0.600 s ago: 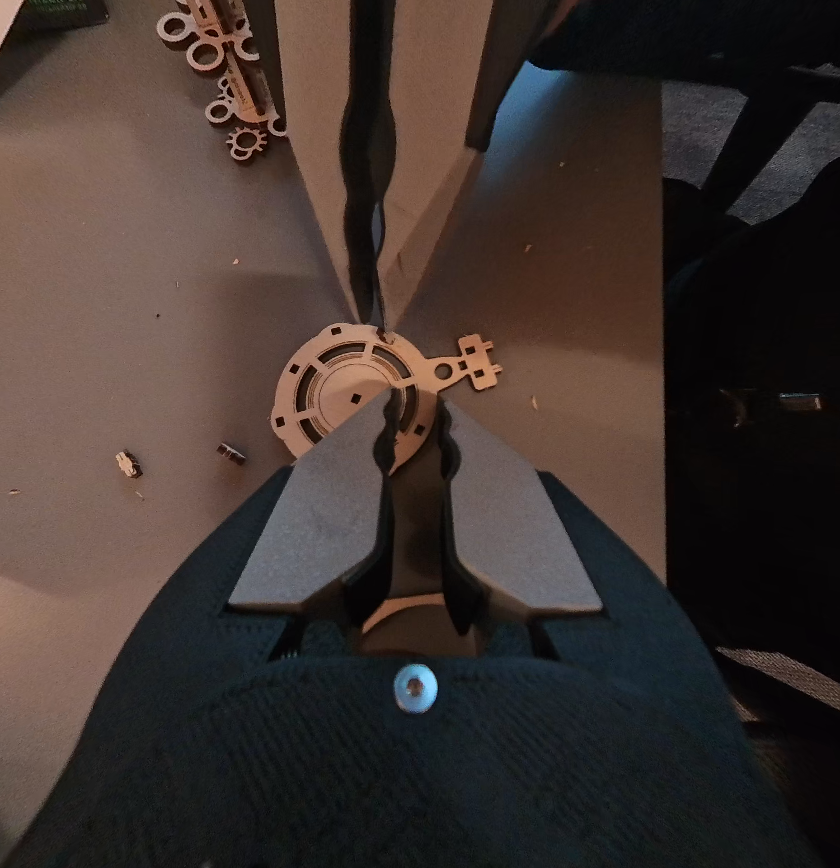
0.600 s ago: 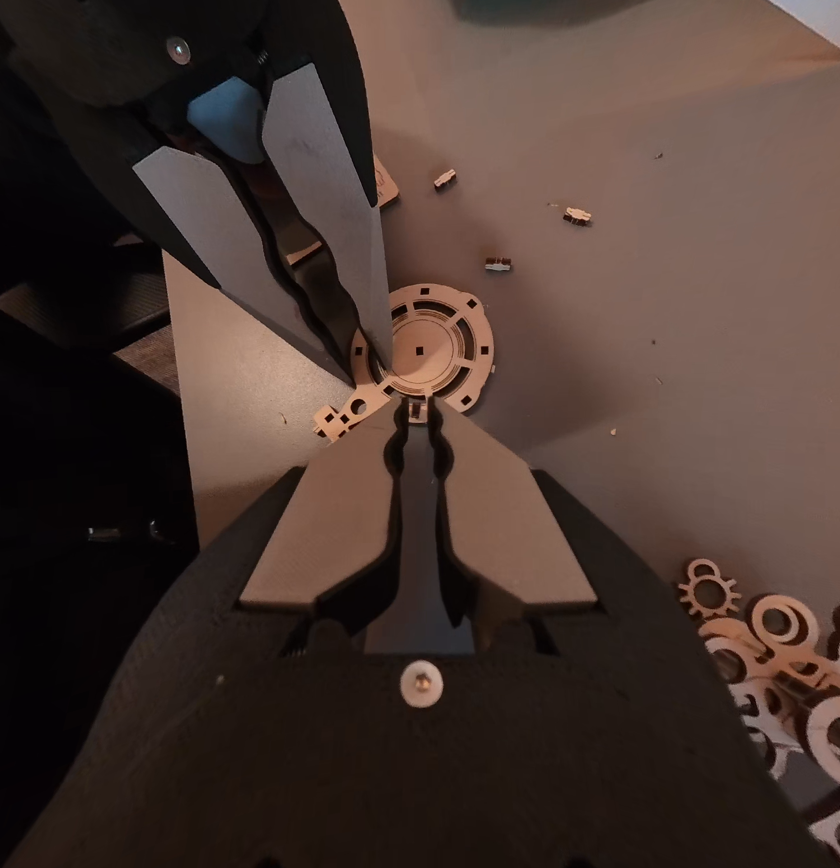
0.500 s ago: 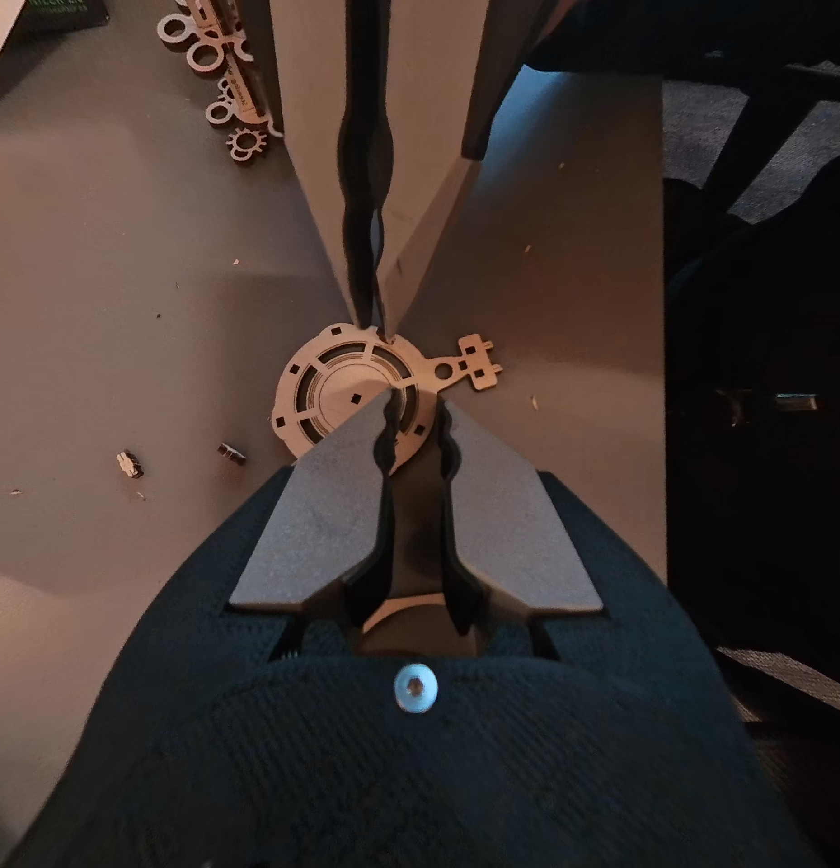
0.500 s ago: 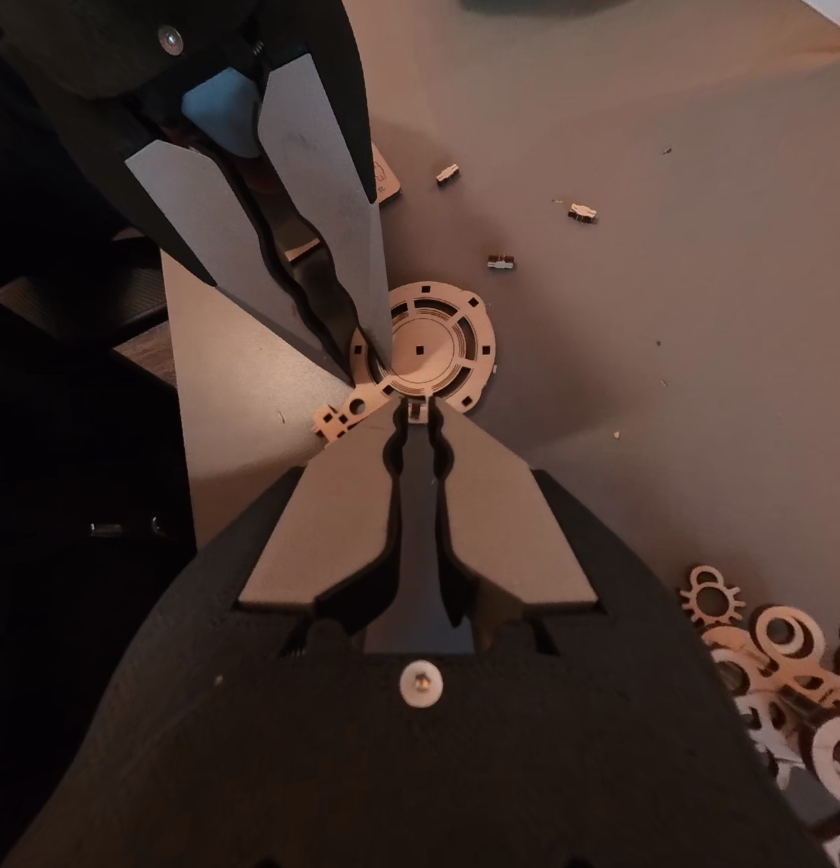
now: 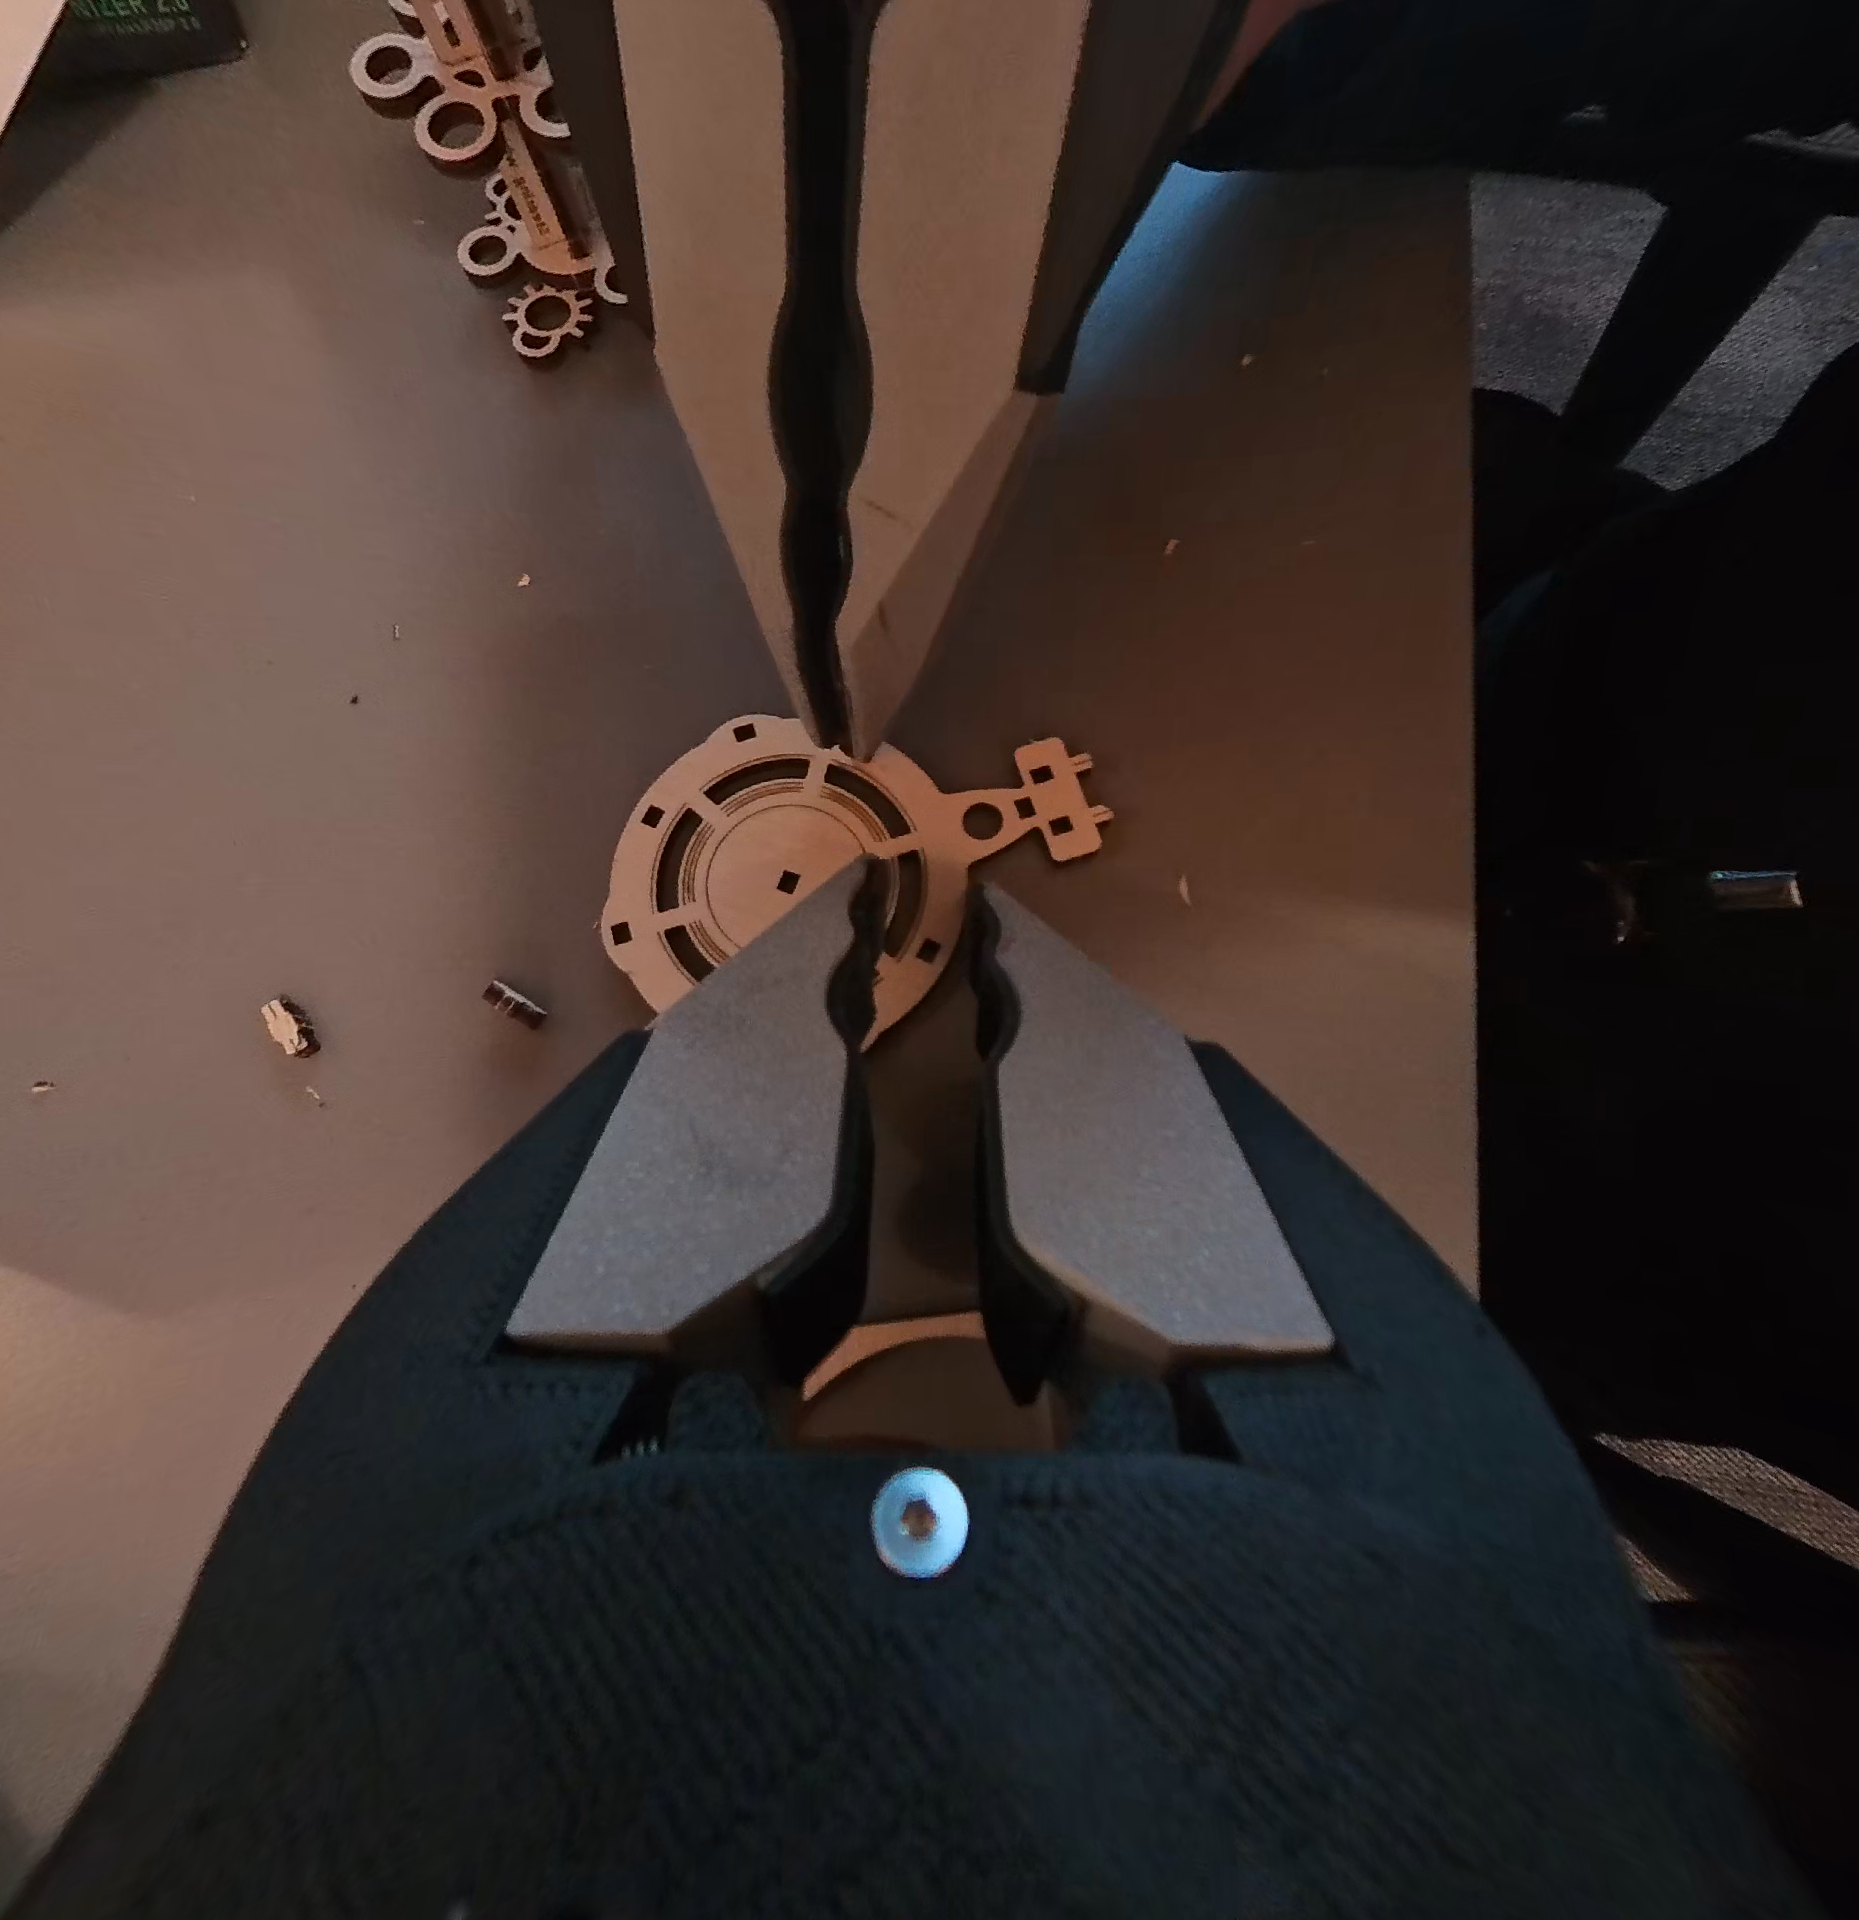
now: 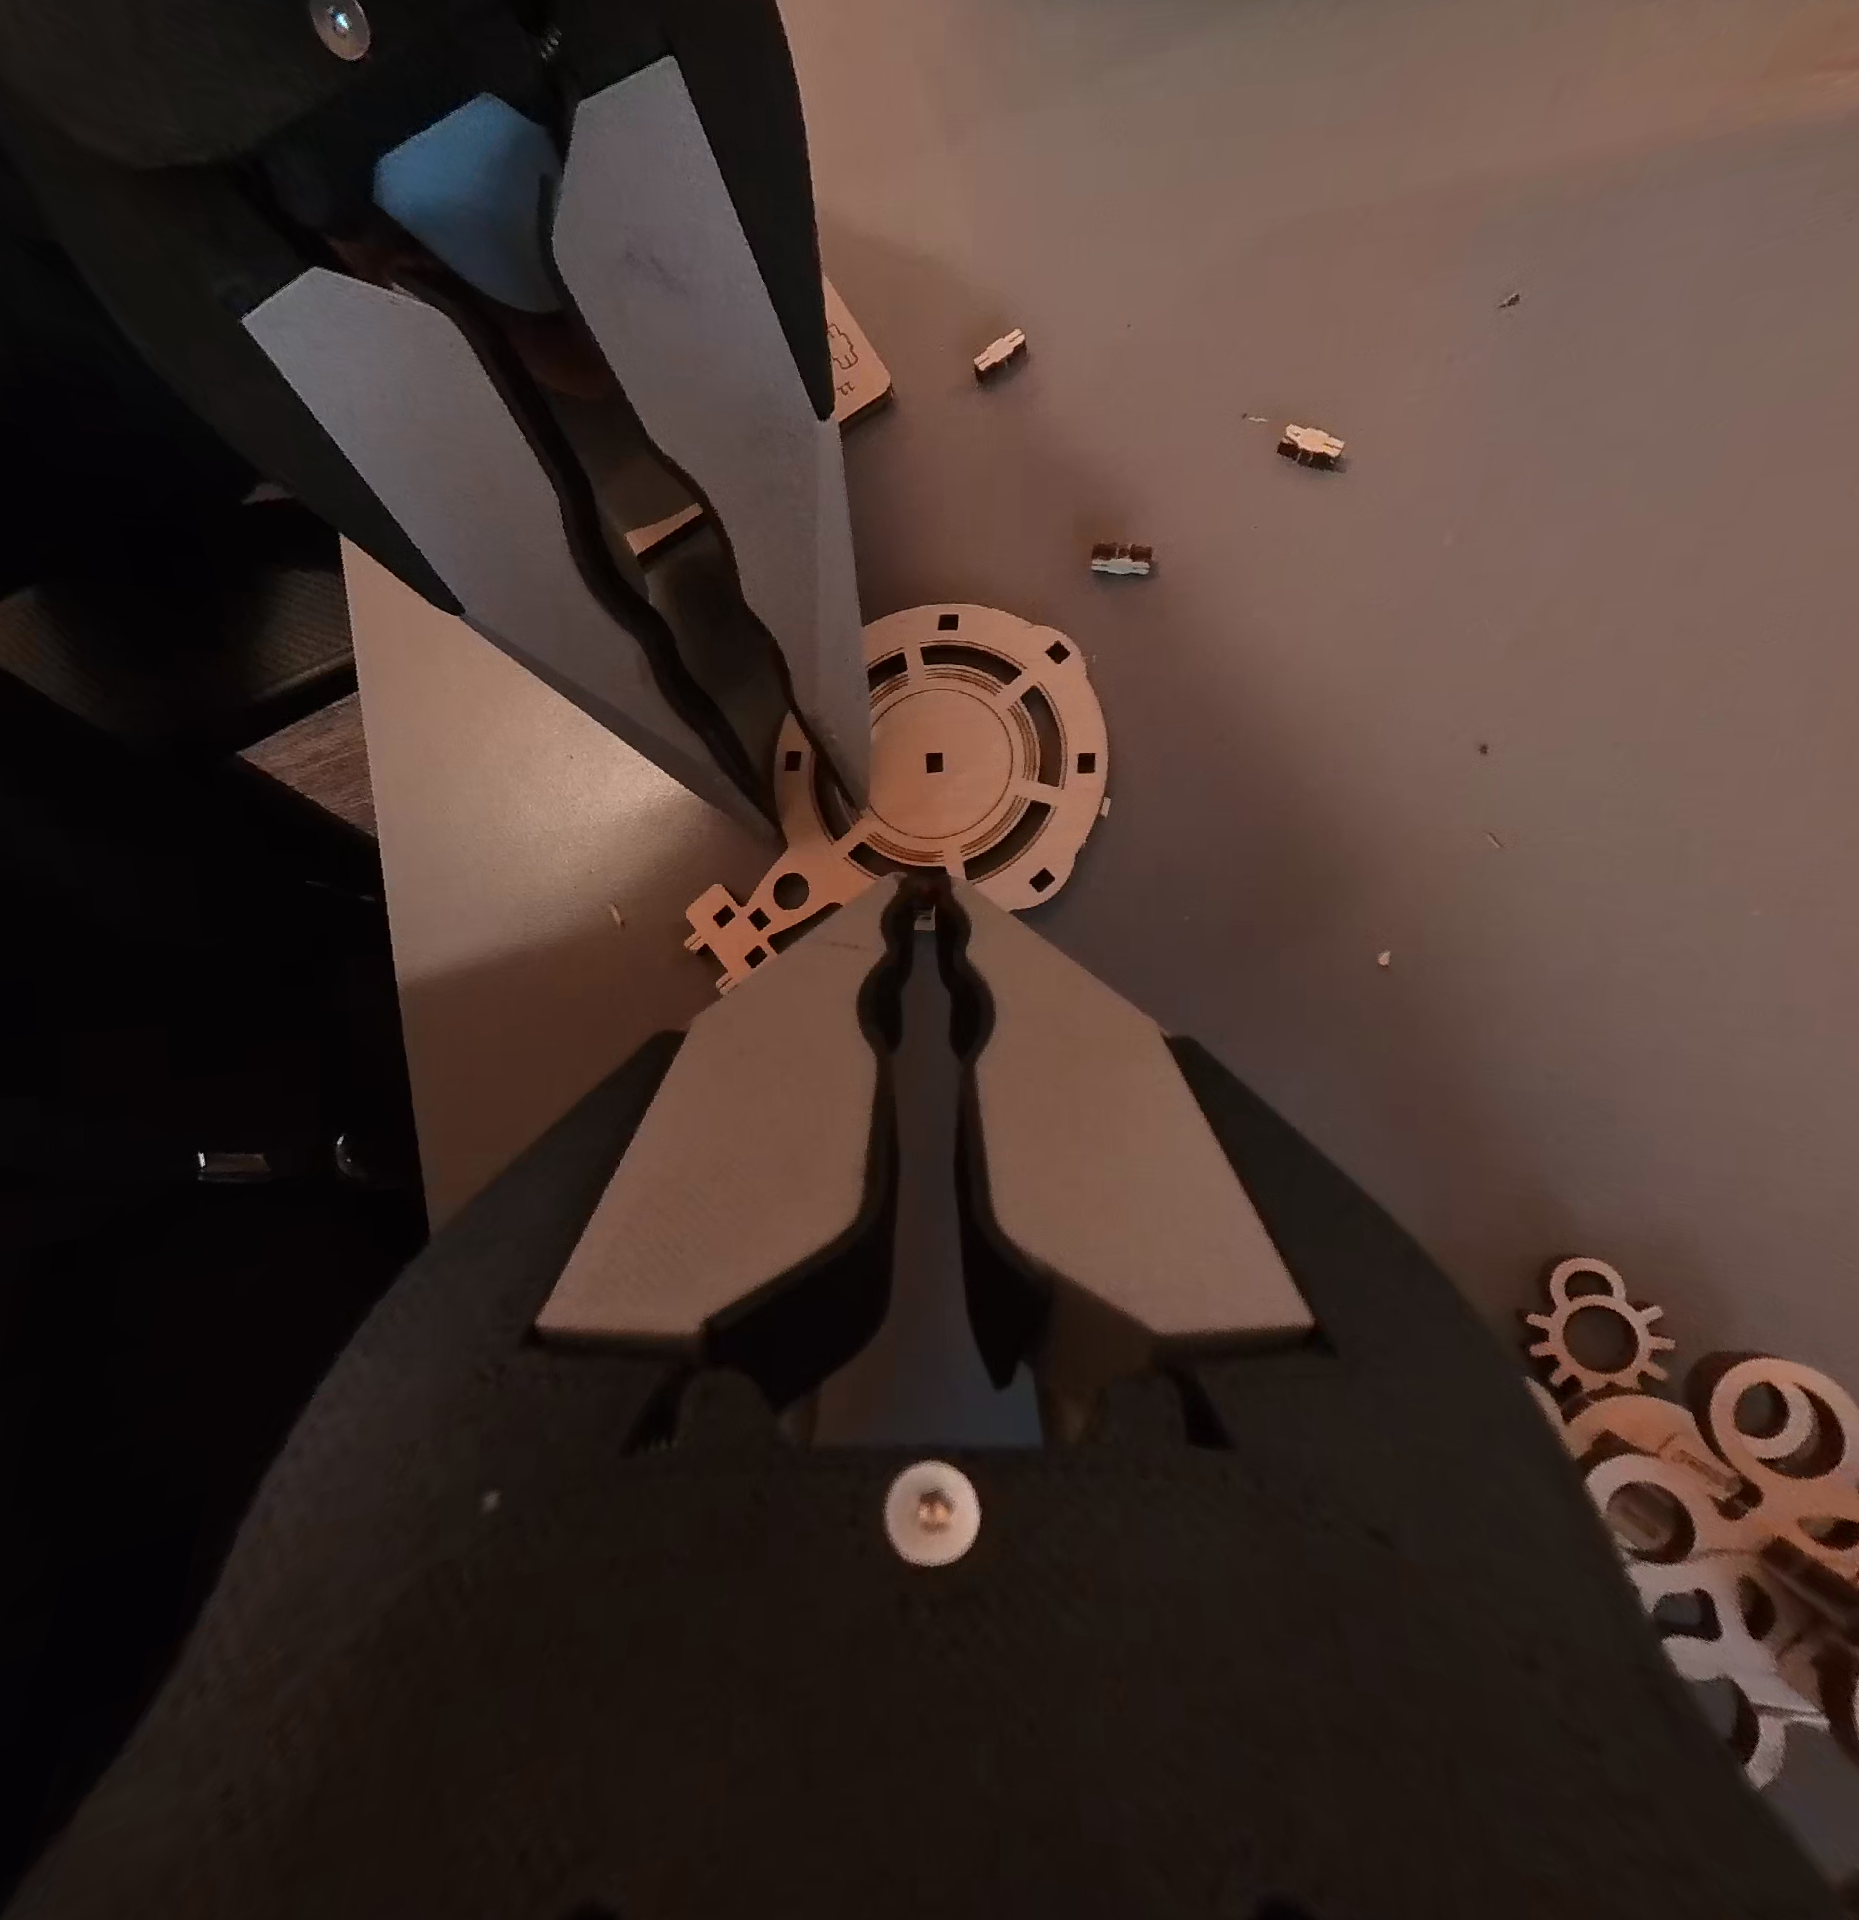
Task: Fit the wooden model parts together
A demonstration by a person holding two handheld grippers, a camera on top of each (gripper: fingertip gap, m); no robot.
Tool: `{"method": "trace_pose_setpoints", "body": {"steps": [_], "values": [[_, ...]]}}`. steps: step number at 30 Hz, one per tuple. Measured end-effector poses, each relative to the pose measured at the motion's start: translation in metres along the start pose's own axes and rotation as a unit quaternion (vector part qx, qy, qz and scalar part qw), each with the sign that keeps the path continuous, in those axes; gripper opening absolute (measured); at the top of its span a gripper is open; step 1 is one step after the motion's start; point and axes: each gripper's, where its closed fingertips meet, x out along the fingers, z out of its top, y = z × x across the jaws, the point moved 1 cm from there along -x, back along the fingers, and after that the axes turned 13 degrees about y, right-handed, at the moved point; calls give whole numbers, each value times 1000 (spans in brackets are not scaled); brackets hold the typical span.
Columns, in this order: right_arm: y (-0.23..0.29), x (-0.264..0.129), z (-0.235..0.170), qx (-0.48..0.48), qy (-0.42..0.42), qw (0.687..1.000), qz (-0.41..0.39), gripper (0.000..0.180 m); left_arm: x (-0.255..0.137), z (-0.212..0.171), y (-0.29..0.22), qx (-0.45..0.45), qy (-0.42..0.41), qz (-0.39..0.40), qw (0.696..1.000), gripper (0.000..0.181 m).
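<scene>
The wooden disc lies flat on the grey tabletop, directly ahead of the left claw and pinned between the two claws, which meet over it from opposite sides. It is a round laser-cut plate with curved slots, small square holes and a key-shaped tab that sticks out to the right of the left claw's tips. The left claw is parted, with a clear gap between its grey fingers; one tip rests on the disc's face, the other sits just off its rim. The right claw comes in from the far side, its fingers nearly closed on a tiny piece right at the disc's edge; what that piece is cannot be made out. In the right wrist view the disc sits just beyond the right claw's tips, and the tab points to their left.

Three small wooden pegs lie scattered on the tabletop beyond the disc from the right claw. A heap of loose wooden rings and gear-like parts rests off to that claw's right. Behind the left claw a corner of a flat wooden sheet shows.
</scene>
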Motion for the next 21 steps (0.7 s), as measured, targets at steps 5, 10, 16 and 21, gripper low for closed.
{"method": "trace_pose_setpoints", "body": {"steps": [5,10,16,21], "values": [[1,0,-1,-15,-4,1000,-21,0,0,0,0,-5,0,-3,1000,13],[1,0,-1,-19,-7,999,-26,1,0,0,0,-5,0,-5,1000,12],[1,1,-2,-25,-11,999,-38,0,0,0,-1,-7,0,-7,1000,11],[1,-1,-1,1,-28,1000,-2,1,0,0,-1,-6,-1,-6,1000,11]]}}
